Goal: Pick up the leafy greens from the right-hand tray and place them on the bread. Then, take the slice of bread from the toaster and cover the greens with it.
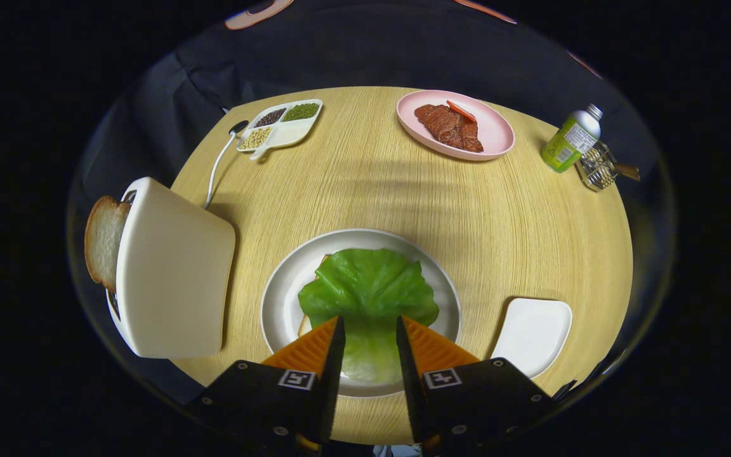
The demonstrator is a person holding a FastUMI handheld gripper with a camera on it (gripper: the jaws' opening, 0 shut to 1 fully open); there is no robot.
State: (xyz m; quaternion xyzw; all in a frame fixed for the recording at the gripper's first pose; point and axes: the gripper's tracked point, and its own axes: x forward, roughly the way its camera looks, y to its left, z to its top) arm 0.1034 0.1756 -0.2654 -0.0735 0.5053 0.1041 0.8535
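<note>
— Greens point(368, 289) are on the plate point(280, 304) already, lying over the bread point(306, 325); only a corner of crust peeks out on the toaster side. The tray point(533, 343) at the table's point(403, 190) near right edge is bare.

— And the gripper point(370, 339)?

— Parted, fingers either side of the pale stalk end. I can't tell whether they touch the leaf, but they aren't pinching it.

— So the letting-go looks done, I'd say. What makes it clean?

— Lift straight up, jaws wide, so the leaf doesn't drag off the bread. Then swing left to the toaster point(172, 270) at the near left edge.

— The slice point(104, 238) sticks out of its top.

— Good: take it by that exposed crust, squarely, and pull along the slot, or the toaster may tip.
</note>
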